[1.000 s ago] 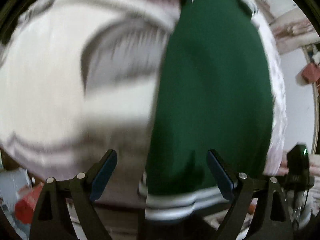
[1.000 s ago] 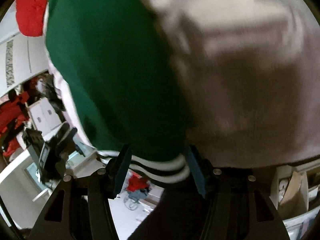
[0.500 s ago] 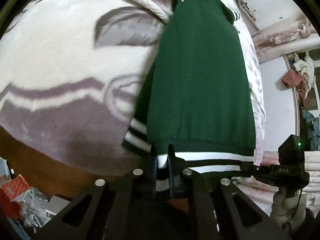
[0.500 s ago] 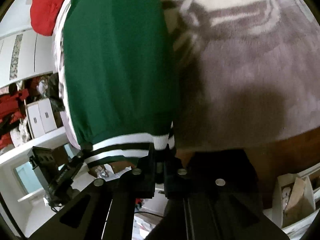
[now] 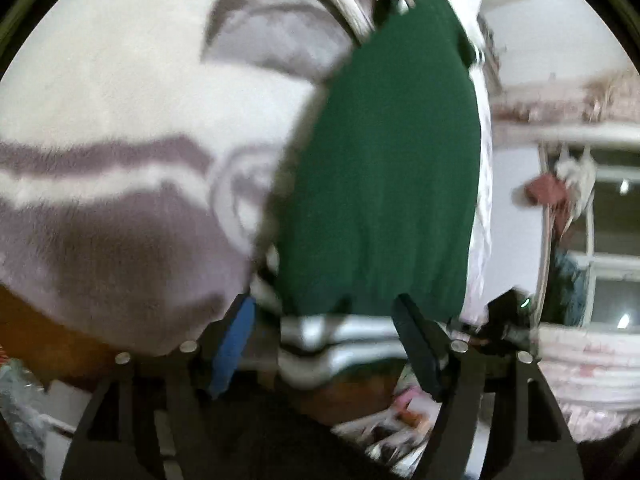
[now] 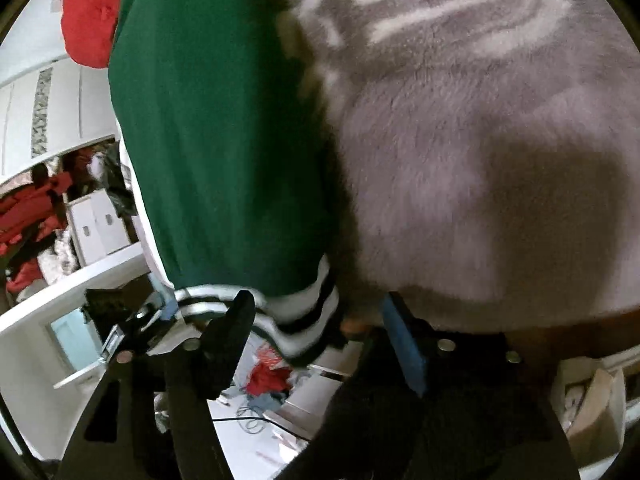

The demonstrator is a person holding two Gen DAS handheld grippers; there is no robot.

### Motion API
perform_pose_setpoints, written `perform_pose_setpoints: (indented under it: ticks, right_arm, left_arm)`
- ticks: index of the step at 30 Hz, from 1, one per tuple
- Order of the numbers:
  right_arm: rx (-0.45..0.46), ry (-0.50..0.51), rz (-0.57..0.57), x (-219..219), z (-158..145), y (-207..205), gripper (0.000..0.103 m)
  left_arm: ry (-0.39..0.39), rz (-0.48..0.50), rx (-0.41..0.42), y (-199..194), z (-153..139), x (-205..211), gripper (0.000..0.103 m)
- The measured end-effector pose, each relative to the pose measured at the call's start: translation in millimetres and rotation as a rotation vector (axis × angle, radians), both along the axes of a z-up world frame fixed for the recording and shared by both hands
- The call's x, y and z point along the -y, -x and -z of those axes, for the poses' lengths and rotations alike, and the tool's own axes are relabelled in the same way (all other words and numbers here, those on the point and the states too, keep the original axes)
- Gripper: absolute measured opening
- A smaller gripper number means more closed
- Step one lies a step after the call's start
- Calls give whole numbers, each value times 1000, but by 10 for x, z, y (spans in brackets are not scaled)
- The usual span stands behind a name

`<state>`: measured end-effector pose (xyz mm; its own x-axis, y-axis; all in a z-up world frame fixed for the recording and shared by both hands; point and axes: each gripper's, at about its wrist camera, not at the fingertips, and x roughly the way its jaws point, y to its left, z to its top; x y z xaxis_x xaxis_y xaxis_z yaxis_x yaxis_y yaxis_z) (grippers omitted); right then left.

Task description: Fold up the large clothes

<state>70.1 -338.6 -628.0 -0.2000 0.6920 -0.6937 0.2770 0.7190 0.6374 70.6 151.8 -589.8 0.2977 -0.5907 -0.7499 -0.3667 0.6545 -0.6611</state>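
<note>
A dark green garment (image 5: 384, 184) with a white-and-black striped hem (image 5: 344, 336) lies flat on a fluffy cream and mauve blanket (image 5: 120, 120). My left gripper (image 5: 324, 308) is at the hem's near edge. Its jaws are opening, and the hem lies loose between the blue pads without being pressed. In the right wrist view the same garment (image 6: 216, 140) runs up the left half. My right gripper (image 6: 316, 300) straddles the striped hem corner (image 6: 304, 312), its jaws also opening with the pads clear of the cloth.
The blanket (image 6: 480, 160) hangs over a brown wooden bed edge (image 5: 40, 328). A red cloth (image 6: 88, 8) lies beyond the garment's far end. White cabinets (image 6: 92, 228) and a cardboard box (image 6: 592, 408) stand on the floor below. A window (image 5: 608, 280) is at the right.
Half a second ago both grippers were shut on the striped hem. Both have since opened and let it go, and the hem rests on the blanket's edge.
</note>
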Motion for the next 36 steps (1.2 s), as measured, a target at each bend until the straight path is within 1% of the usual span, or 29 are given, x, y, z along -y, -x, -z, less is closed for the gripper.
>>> perform_pose_setpoints:
  ticks: [1,3,4,5,6,7,9,10,11,12,13,14,15,16,17,19,20,22,24,26,28,29,30,31,32,33,34,35,36]
  right_arm:
    - [-4,-34,0,-55,120,-58,76]
    - [-22,-85,9,-117,288,-147,93]
    - [-25,-105,18,-154,320,-178,97]
    - [-29,-123,28,-201,327,-202,99]
    - [-27,-133,30,-252,315,-216,99]
    - [-11,-177,40,-263,276,-198,99]
    - [3,-303,83,-338,237,-152,90]
    - [12,-295,95,-358,240,-131,90]
    - [13,-262,86,-404,295,-139,88]
    - [2,-241,88,-431,371,-143,79]
    - [-9,-227,103,-421,433,-144,75]
    - [-11,-207,130,-458,489,-165,69]
    - [-11,-195,140,-507,512,-194,56]
    - [-11,-183,152,-533,516,-193,43]
    - [-17,-198,179,-557,504,-170,32]
    - [-7,-201,197,-587,425,-118,27]
    - [-4,-211,199,-630,370,-86,25]
    - [3,-236,189,-681,211,3,24]
    - [-2,-241,165,-535,81,123,23]
    - [-18,-222,134,-407,12,294,23]
    - [-39,-198,120,-329,88,371,24]
    - [-61,-175,133,-288,203,385,28]
    - [-74,-157,132,-283,274,393,37]
    - [-85,-130,124,-271,359,397,44]
    - [-97,-102,111,-237,444,384,54]
    - [-103,-121,111,-212,501,394,55]
    - [-106,-148,103,-208,535,393,57]
    - [-102,-155,83,-206,556,406,60]
    - [-100,-155,69,-232,563,410,63]
  left_arm:
    - [27,-17,0,-77,110,-13,70]
    - [81,-33,-11,-258,357,13,70]
    - [95,-28,-14,-335,445,78,70]
    - [94,-12,-12,-422,512,146,71]
    - [73,7,-2,-471,514,210,71]
    - [31,28,21,-516,479,300,71]
    - [-23,70,59,-486,322,299,72]
    - [-48,82,73,-477,294,335,72]
    - [-52,80,80,-476,284,330,72]
    - [-54,61,85,-447,277,320,69]
    - [-59,47,83,-414,267,305,60]
    - [-61,42,84,-378,263,287,40]
    - [-61,39,89,-355,230,272,33]
    - [-52,37,105,-316,167,253,23]
    - [-52,36,118,-335,134,298,20]
    - [-57,36,153,-253,-66,351,18]
    - [-60,34,161,-259,-110,379,17]
    - [-35,15,158,-116,-234,382,17]
    - [-40,20,145,-49,-266,444,17]
    - [-27,25,117,75,-216,474,17]
    - [-12,18,86,102,-81,520,18]
    - [-10,18,76,111,-36,507,19]
    - [-1,20,61,76,52,519,19]
    - [8,26,41,26,146,513,26]
    - [7,36,21,6,200,491,33]
    - [15,47,5,14,256,456,34]
    - [32,54,-3,16,298,442,39]
    - [59,54,-5,48,342,403,39]
    - [67,55,0,60,349,397,39]
